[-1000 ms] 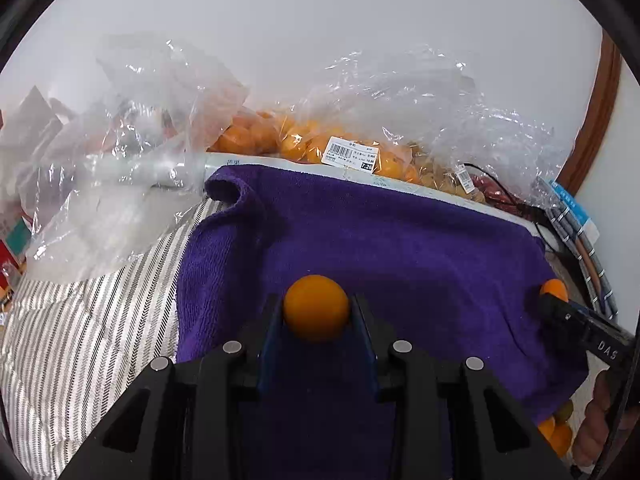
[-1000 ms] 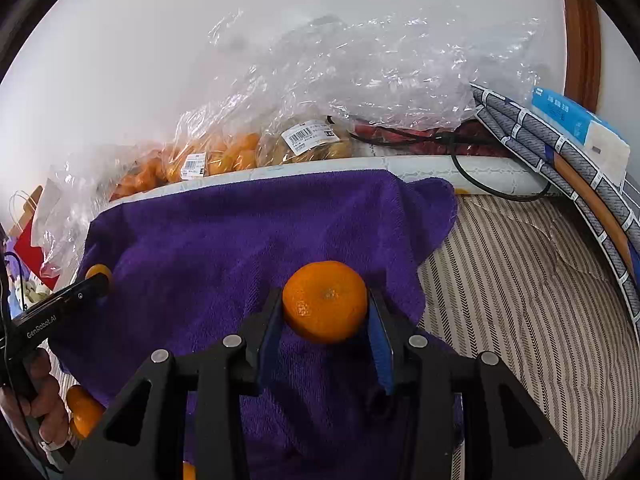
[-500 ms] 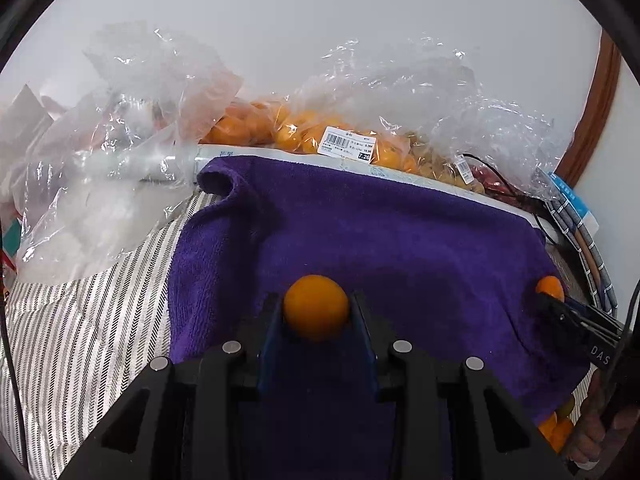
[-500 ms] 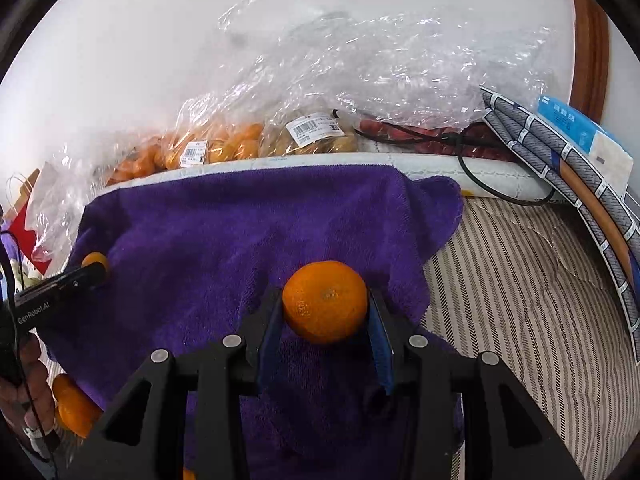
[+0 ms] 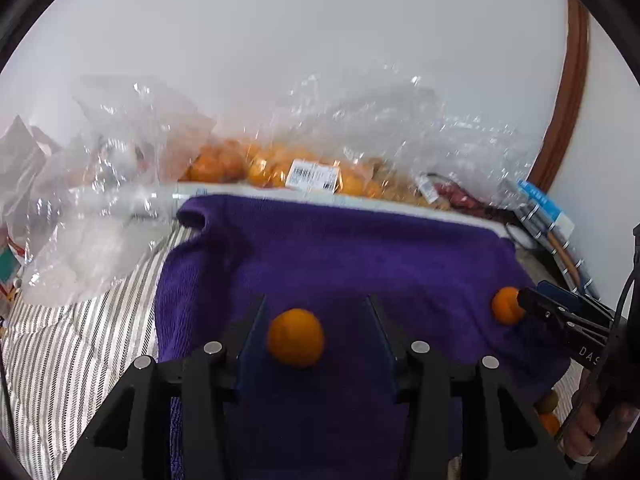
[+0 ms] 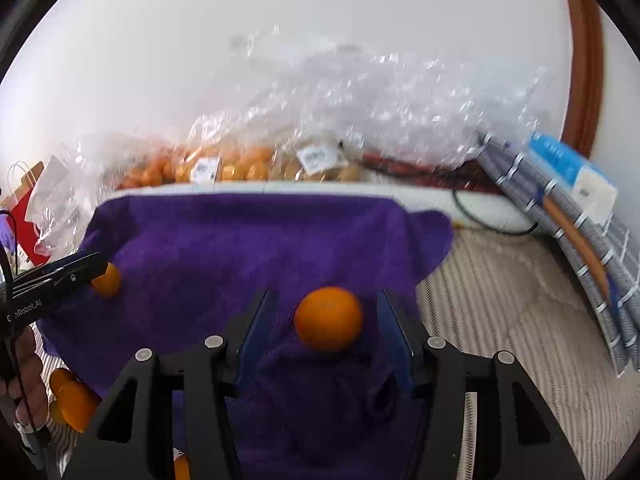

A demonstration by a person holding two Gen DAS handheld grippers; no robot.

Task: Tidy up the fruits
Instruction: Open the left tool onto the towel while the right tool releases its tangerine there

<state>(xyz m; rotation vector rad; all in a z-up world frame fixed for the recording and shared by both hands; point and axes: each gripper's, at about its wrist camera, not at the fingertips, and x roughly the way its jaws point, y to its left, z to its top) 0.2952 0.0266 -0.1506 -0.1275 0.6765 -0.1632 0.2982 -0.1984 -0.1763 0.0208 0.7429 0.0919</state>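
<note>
Small orange (image 5: 295, 342): lay on the purple towel (image 5: 340, 256), between the left gripper's (image 5: 314, 334) jaws, clear of both pads.
Left gripper: released, jaws opening.
Larger orange (image 6: 329, 318): on the towel's right part, loose between the right gripper's (image 6: 326, 330) jaws.
Right gripper: released, jaws opening.
Bagged oranges (image 5: 256, 166): beyond the towel's far edge.

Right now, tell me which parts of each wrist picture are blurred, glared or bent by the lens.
Left wrist view: the small orange fruit is motion-smeared, the clear plastic bags glint, and the brown wooden frame bows from fisheye distortion. Right wrist view: blur is heavier, smearing the bags and white barcode labels; the larger orange fruit stays fairly sharp.
</note>
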